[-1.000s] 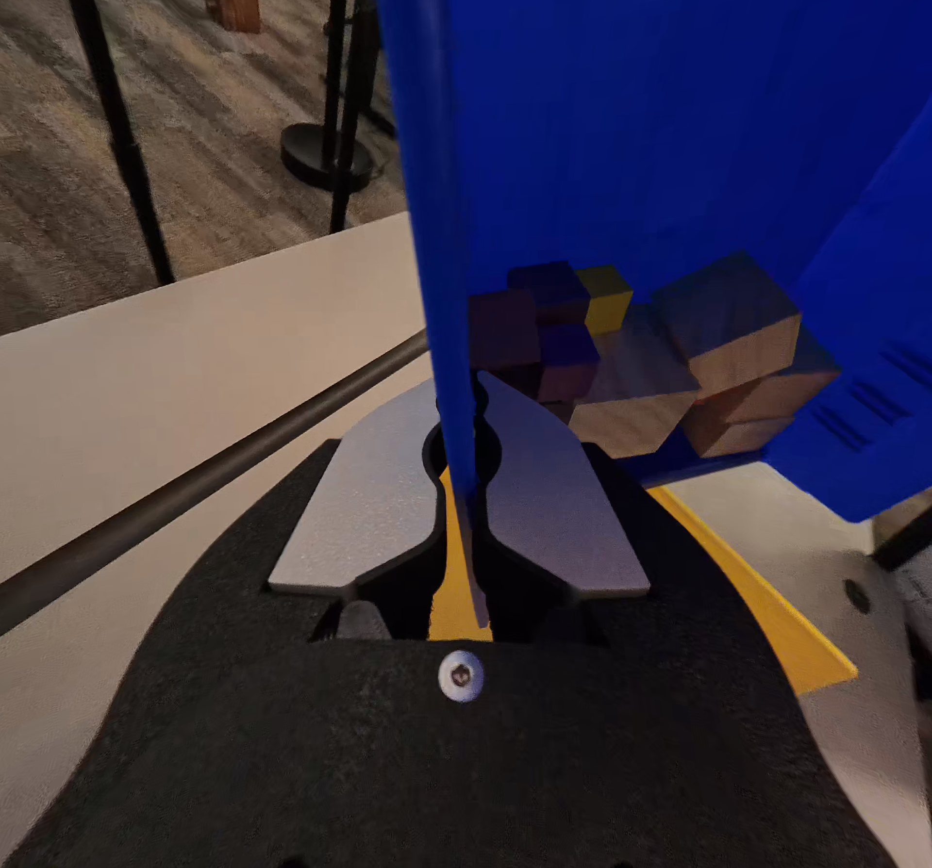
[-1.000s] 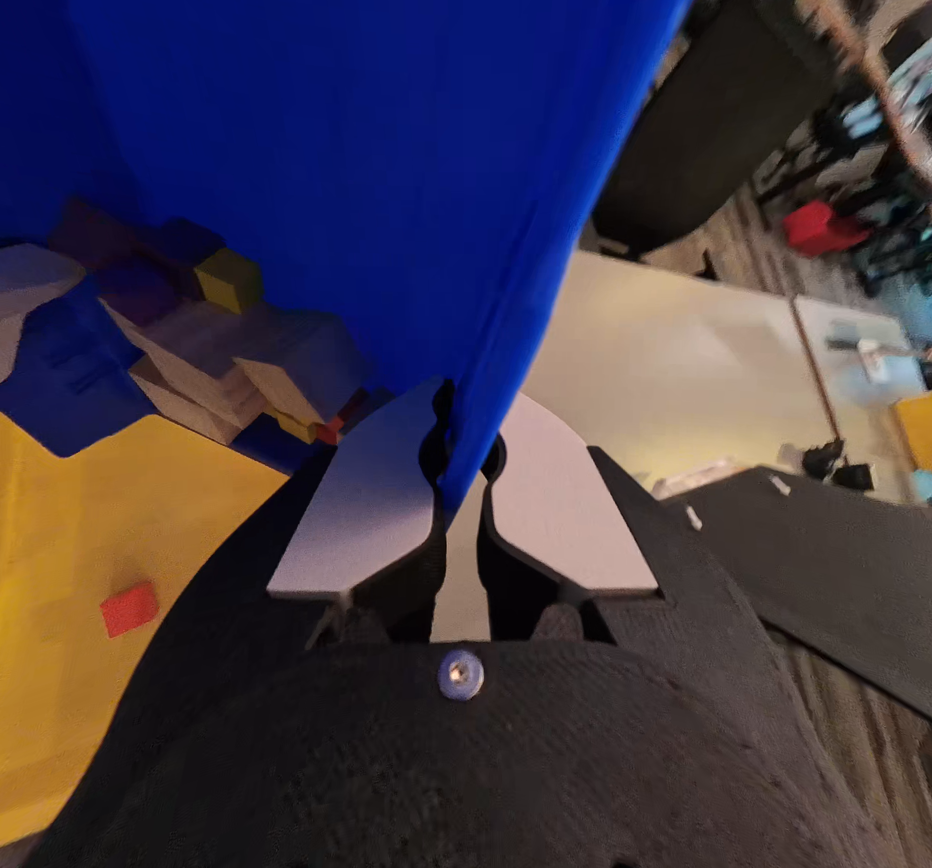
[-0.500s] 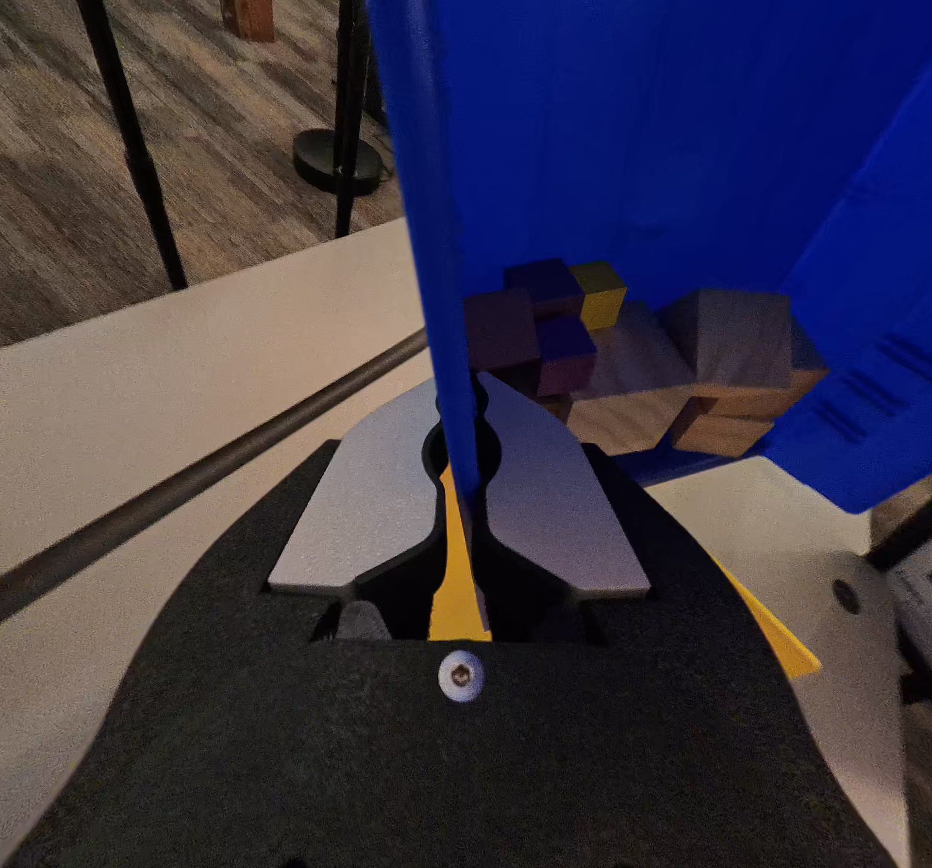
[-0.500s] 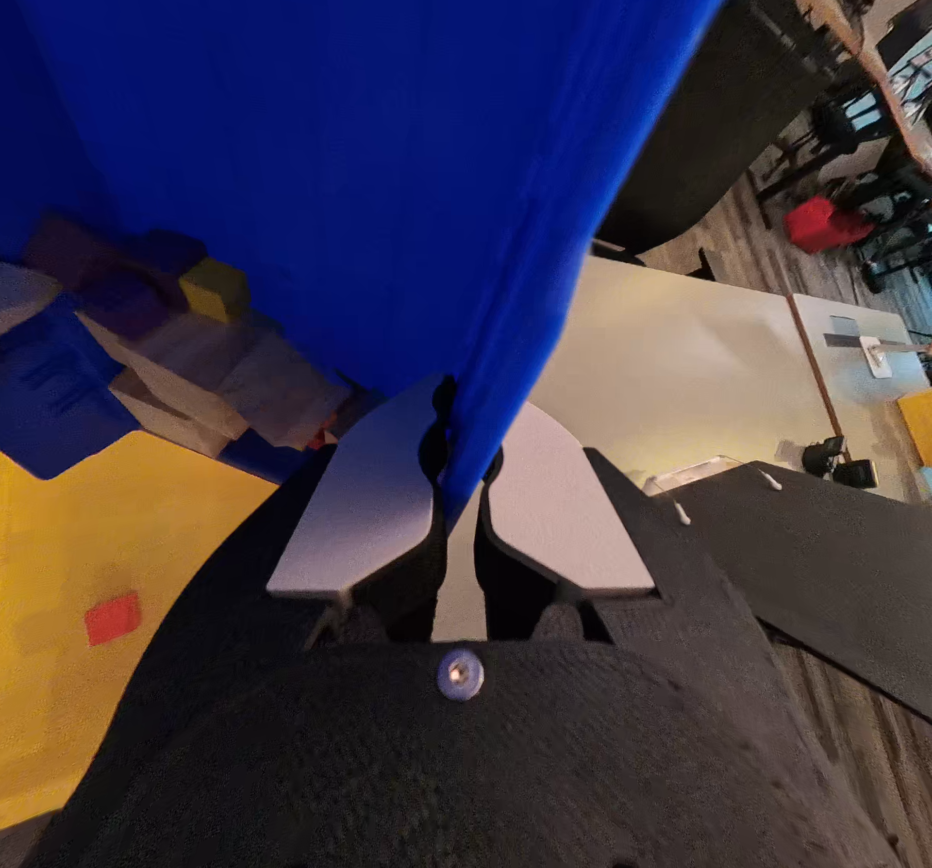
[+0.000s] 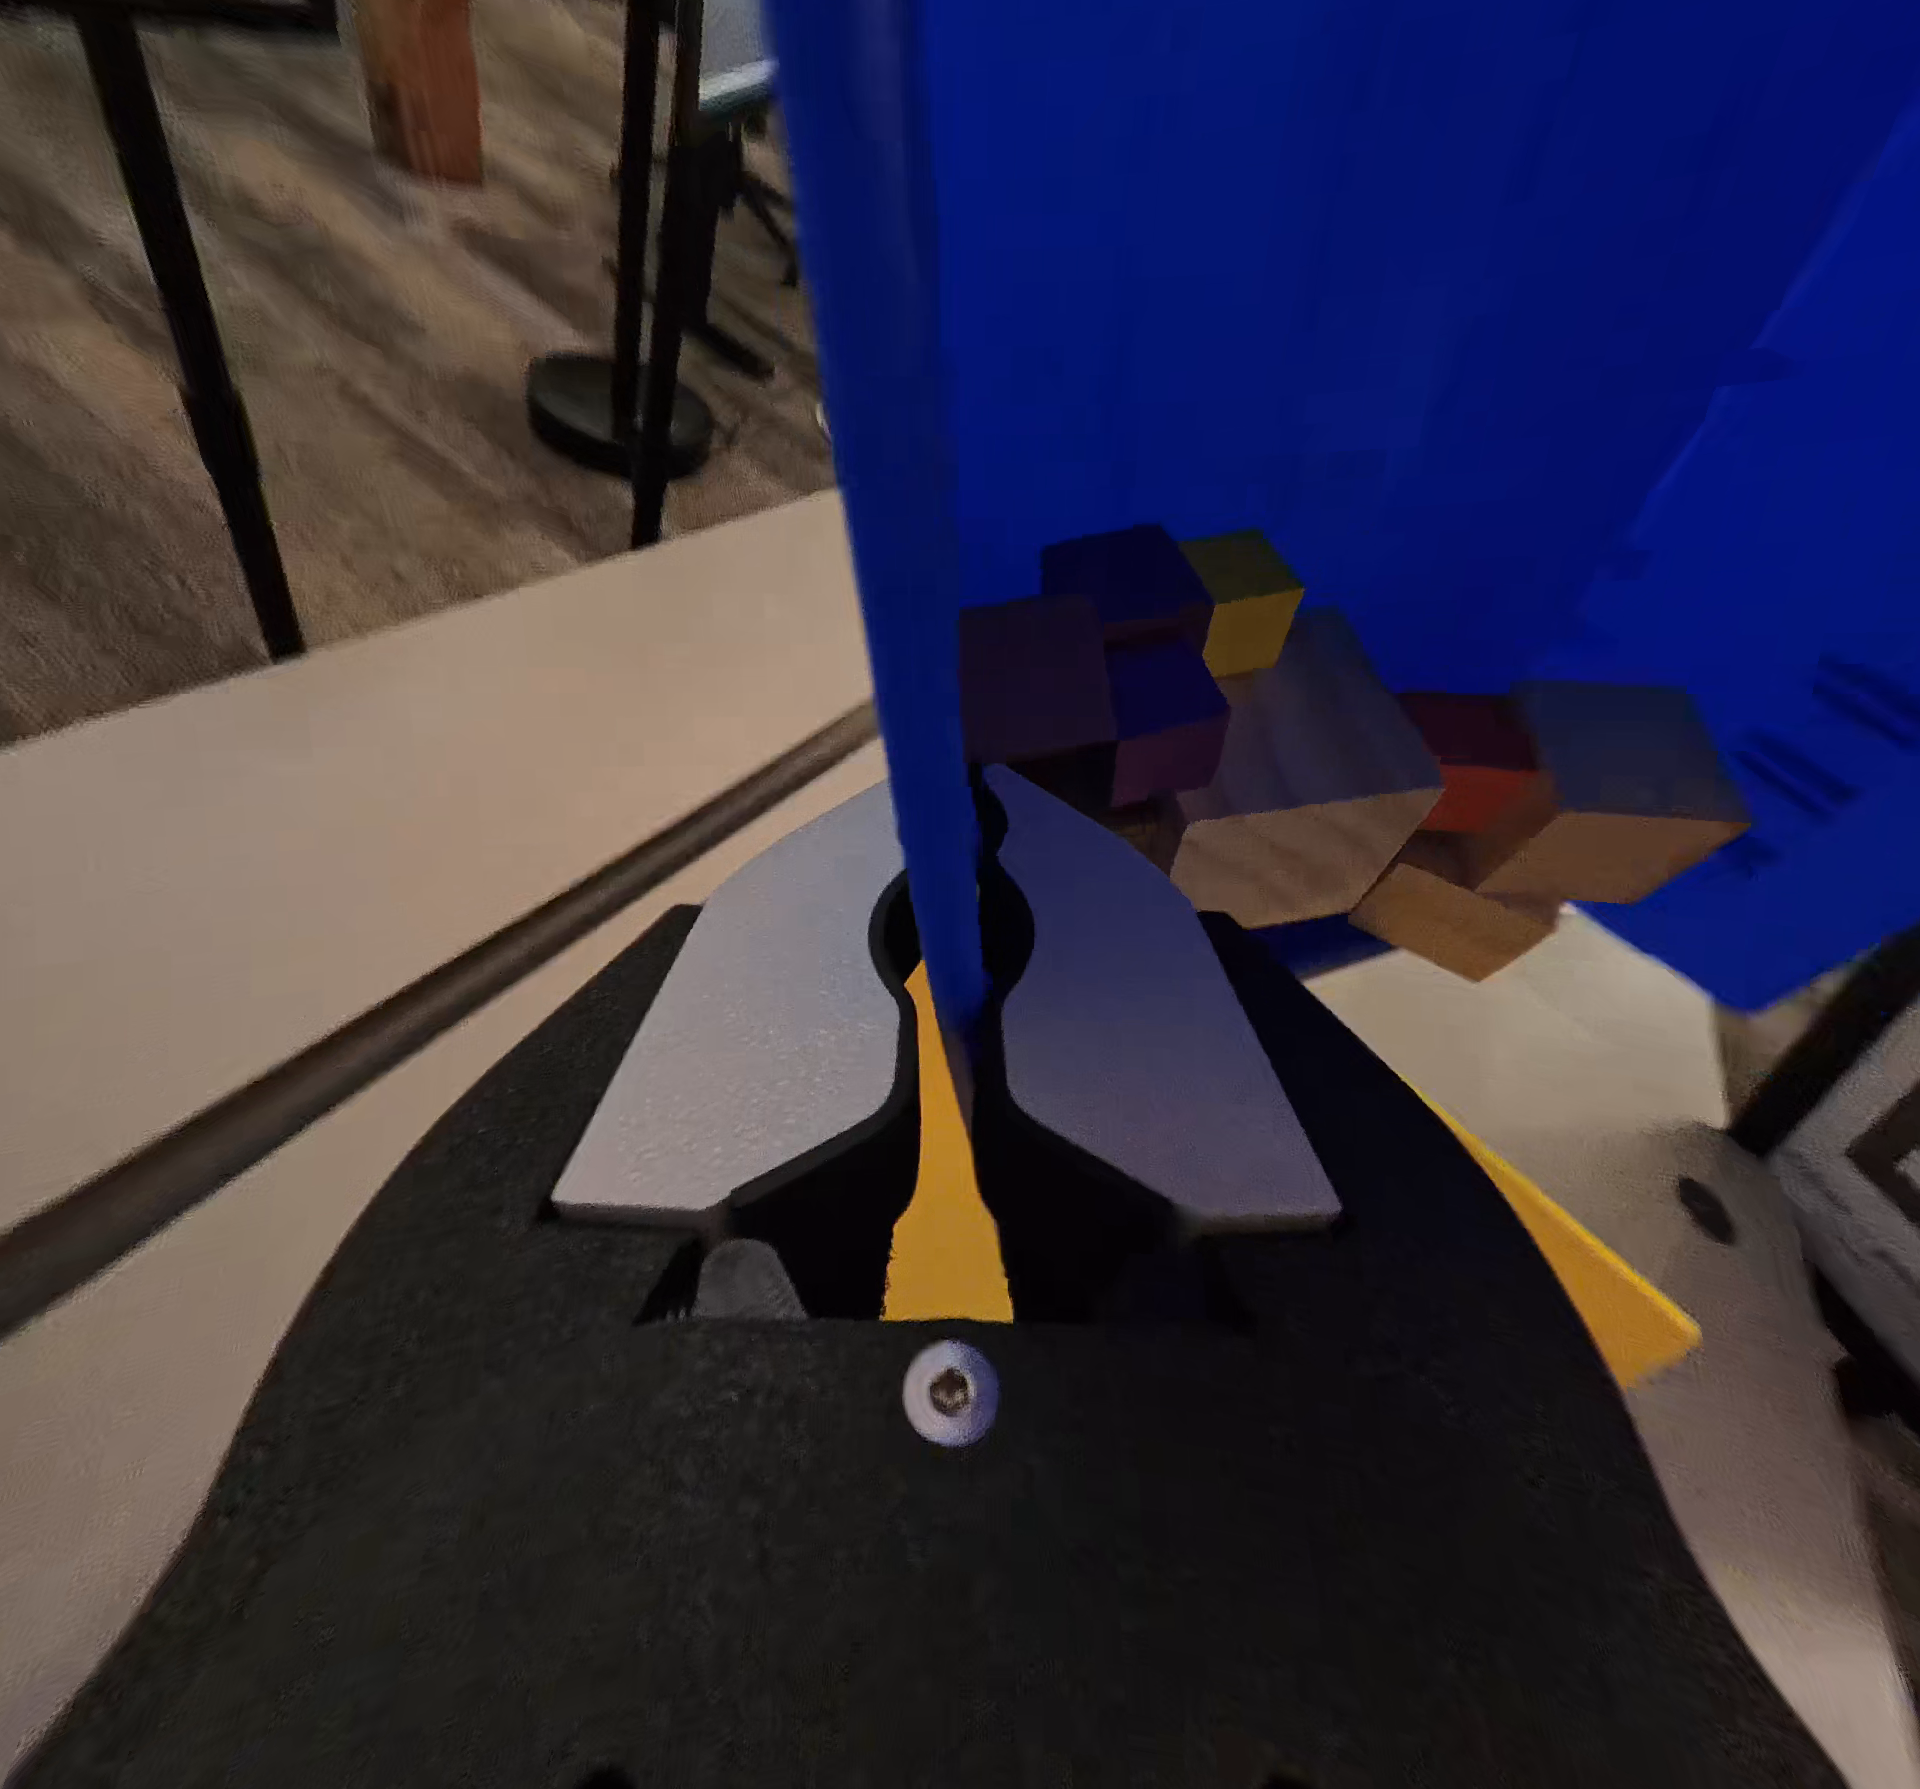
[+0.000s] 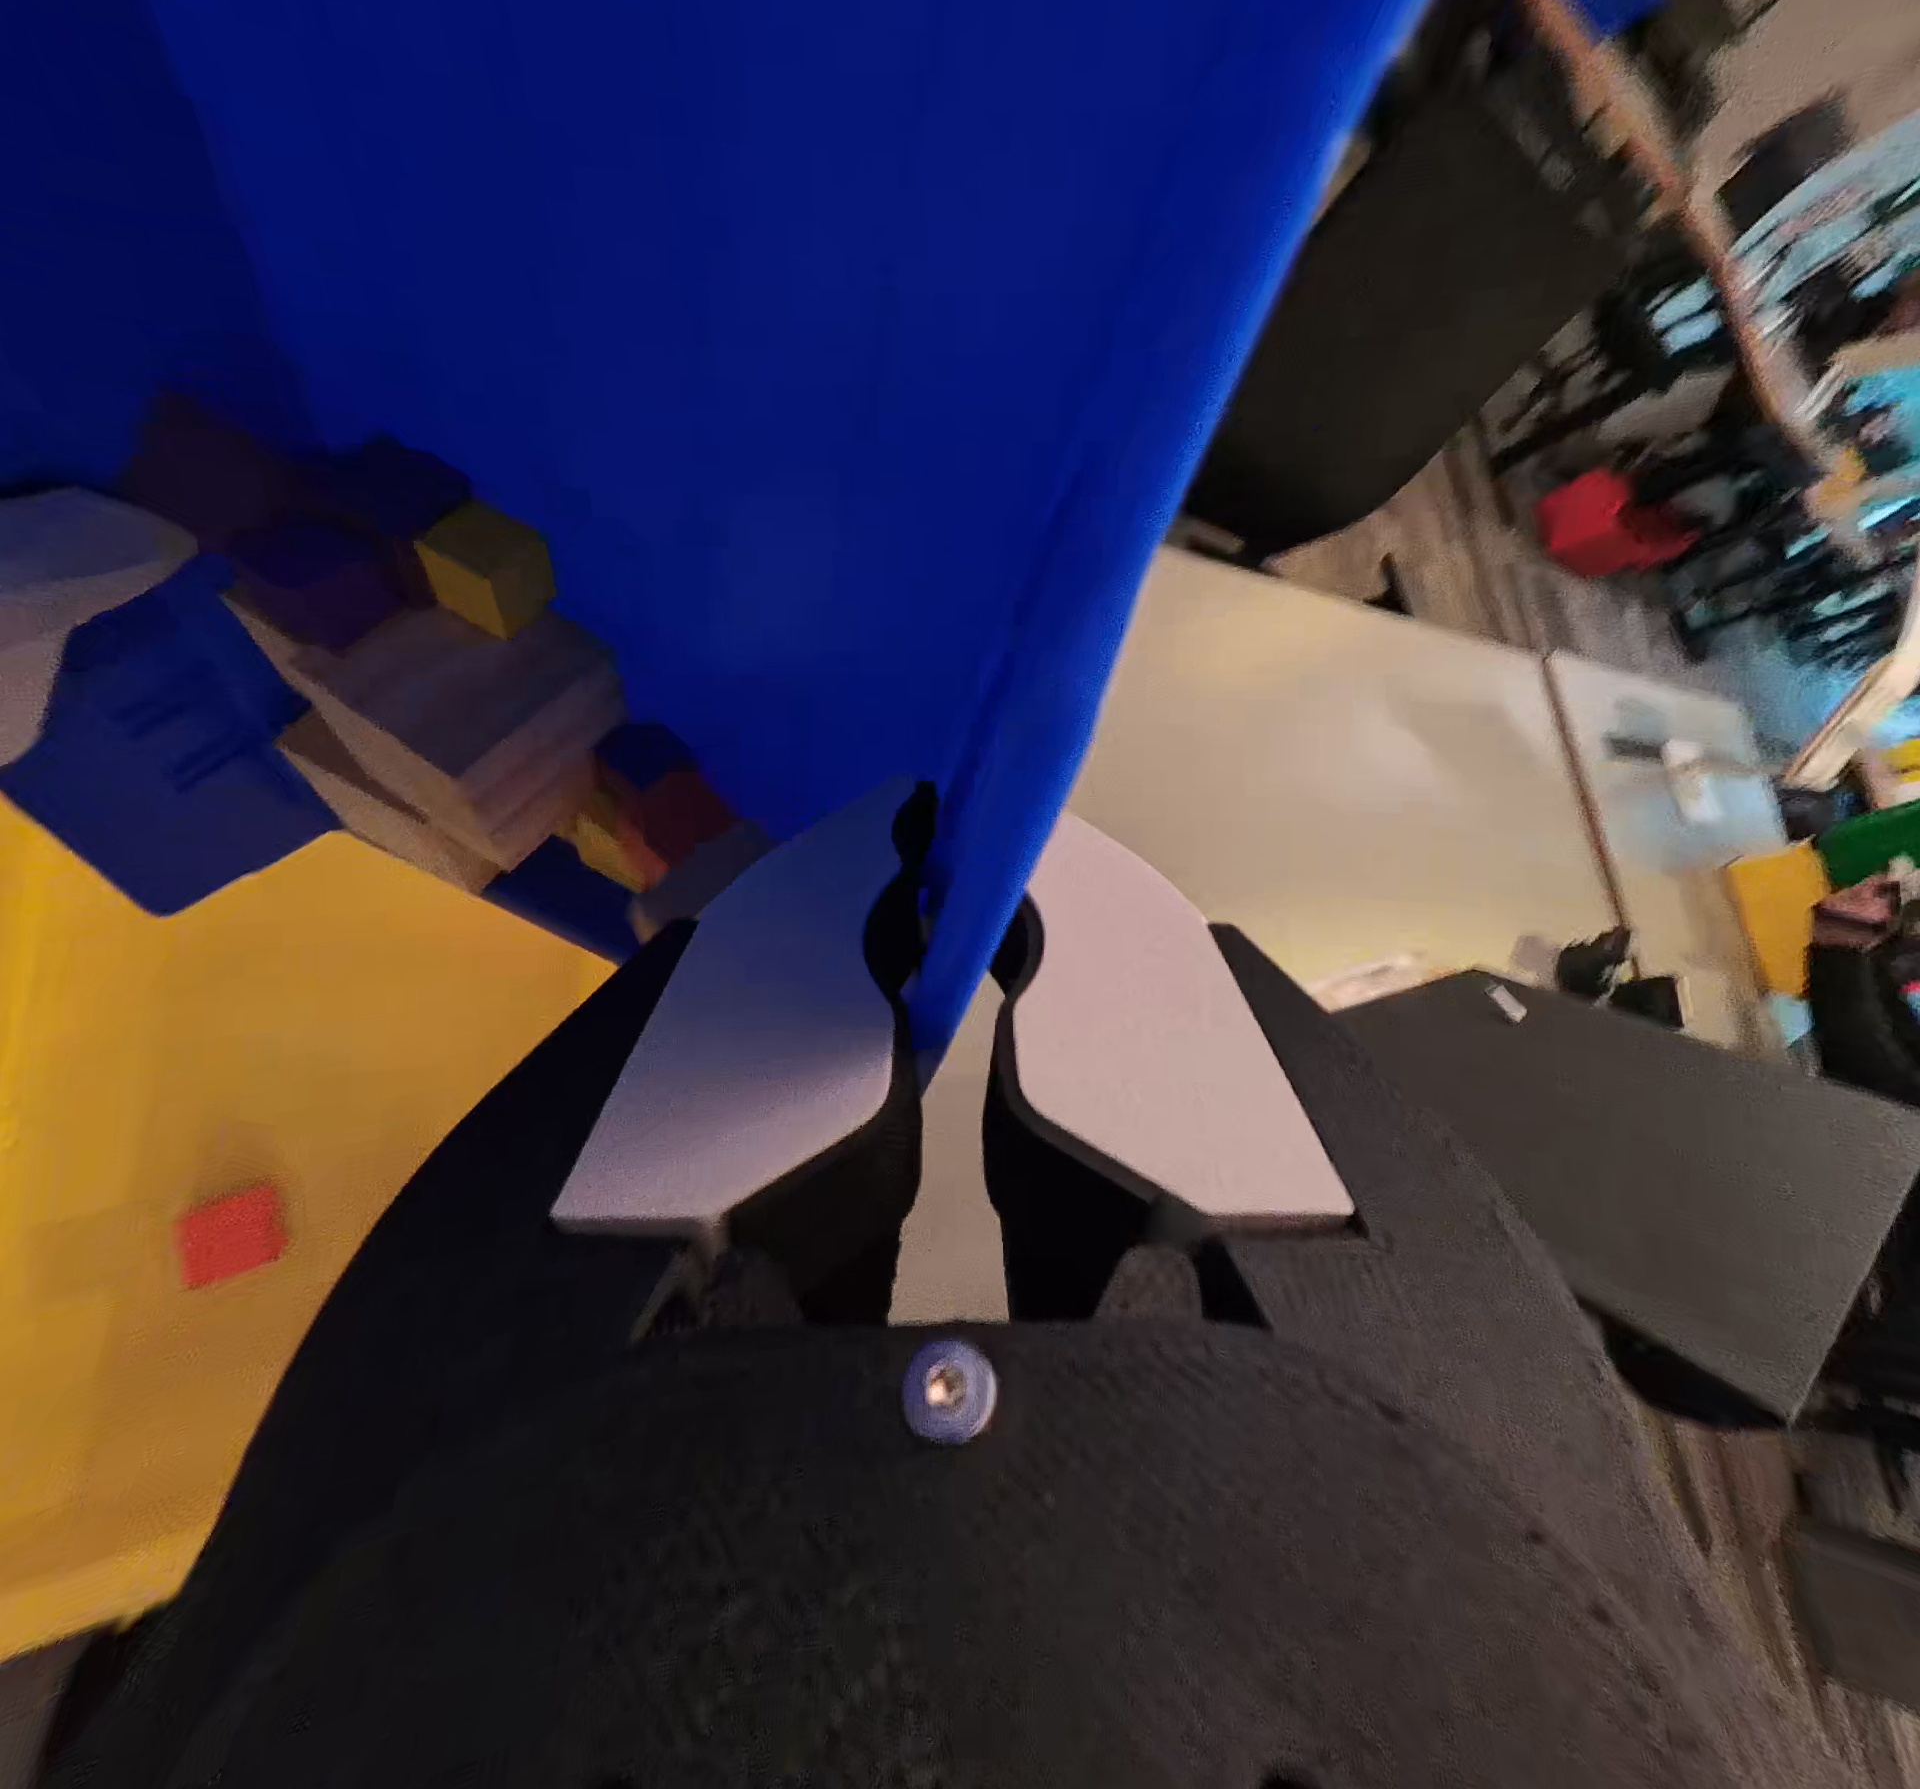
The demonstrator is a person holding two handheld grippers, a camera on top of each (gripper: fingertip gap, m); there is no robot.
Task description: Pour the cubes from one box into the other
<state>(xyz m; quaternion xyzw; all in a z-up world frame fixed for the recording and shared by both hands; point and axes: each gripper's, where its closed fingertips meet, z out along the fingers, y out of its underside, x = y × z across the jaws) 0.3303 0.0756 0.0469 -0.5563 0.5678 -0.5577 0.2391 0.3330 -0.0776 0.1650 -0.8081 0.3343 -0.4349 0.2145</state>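
Two grippers pinch opposite walls of the tilted blue plastic box (image 5: pixel 1351 233): left gripper (image 5: pixel 951 908), right gripper (image 6: pixel 951 918). Below lies the yellow box (image 6: pixel 156 1012). Wooden and coloured cubes (image 5: pixel 1299 783) crowd the blue box's lowered edge, just ahead of both grippers.

Both the left gripper (image 5: pixel 971 794) and the right gripper (image 6: pixel 920 809) are showing curved grey metal fingers (image 5: pixel 748 1022) on a textured black body, with one silver screw (image 6: pixel 948 1391) sitting centrally.
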